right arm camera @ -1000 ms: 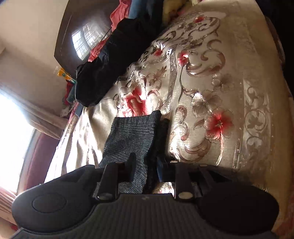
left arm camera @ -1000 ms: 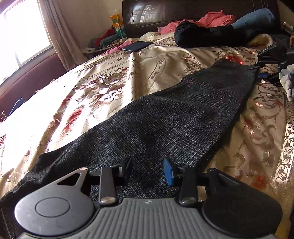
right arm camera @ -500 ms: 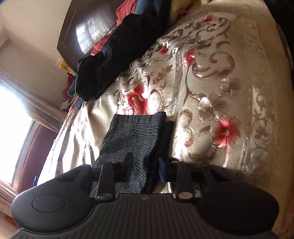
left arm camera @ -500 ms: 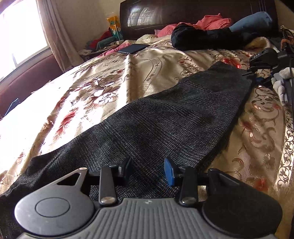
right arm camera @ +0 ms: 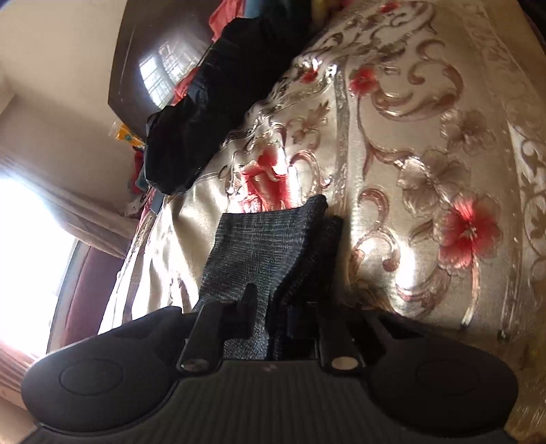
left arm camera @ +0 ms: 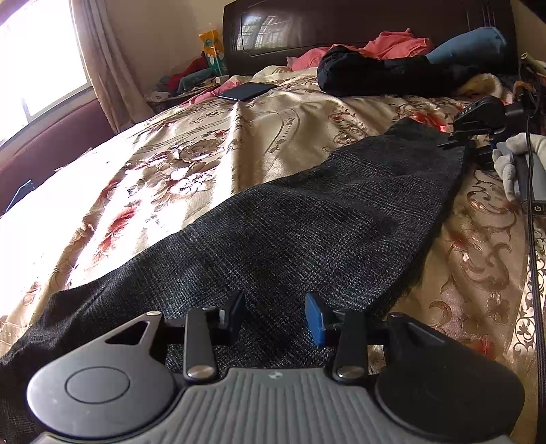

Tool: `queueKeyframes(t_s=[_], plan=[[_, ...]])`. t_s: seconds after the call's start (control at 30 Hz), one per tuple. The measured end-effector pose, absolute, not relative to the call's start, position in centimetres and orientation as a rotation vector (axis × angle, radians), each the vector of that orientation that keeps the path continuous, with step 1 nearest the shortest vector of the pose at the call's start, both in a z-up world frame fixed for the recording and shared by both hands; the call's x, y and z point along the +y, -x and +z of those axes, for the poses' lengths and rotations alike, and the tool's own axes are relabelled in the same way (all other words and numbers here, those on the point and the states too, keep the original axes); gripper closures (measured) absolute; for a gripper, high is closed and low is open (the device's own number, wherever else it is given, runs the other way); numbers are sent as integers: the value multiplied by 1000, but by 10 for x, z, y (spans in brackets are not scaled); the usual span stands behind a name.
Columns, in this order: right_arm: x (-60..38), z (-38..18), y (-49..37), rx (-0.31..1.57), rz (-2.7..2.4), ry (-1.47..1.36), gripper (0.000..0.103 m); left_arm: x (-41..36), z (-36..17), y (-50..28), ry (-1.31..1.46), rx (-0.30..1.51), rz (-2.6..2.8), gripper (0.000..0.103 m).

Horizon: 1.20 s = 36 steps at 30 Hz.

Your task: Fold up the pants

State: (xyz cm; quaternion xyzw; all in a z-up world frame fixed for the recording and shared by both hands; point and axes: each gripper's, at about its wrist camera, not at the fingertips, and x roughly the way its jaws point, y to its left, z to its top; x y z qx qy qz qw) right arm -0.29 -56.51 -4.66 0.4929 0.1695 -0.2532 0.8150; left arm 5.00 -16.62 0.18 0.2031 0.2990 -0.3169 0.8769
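Dark grey checked pants lie stretched along the floral gold bedspread. My left gripper hovers just over their near part, open, with the cloth lying flat beneath its fingers and nothing pinched. At the far end a gloved hand holds my right gripper against the pants' end edge. In the right wrist view the pants' layered end runs between the jaws of my right gripper. Those jaws are closing and the fingers press on the cloth.
A black garment bundle, pink clothes and a blue pillow lie by the dark headboard. A dark flat tablet rests on the bed. A cable hangs at the right. A bright window is left.
The right gripper's jaws have narrowed onto the end of the pants and it has edged along the cloth. The left gripper has stayed put, open.
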Motion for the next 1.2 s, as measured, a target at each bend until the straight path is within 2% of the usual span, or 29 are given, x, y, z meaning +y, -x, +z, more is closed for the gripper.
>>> queueKeyframes(t_s=[0.03,0.13,0.37,0.6,1.03,1.2], plan=[[-568,-48,0,370,-538,-1048,101,-167,1,-50,-424,621,-661,51],[-569,-41,1,332,-500,-1111,96,-168,2,-53,-403,622,-661,51],[-520,33,-8,232,-283,-1011,96,-164,2,-55,-359,641,-688,51],[-401,97,-67,329,17,-764,96,-102,15,-50,-318,631,-599,50],[-121,94,-149,577,485,-470,96,77,40,-35,-189,625,-259,50],[-16,86,-139,575,625,-168,96,126,44,-21,-139,616,-174,49]])
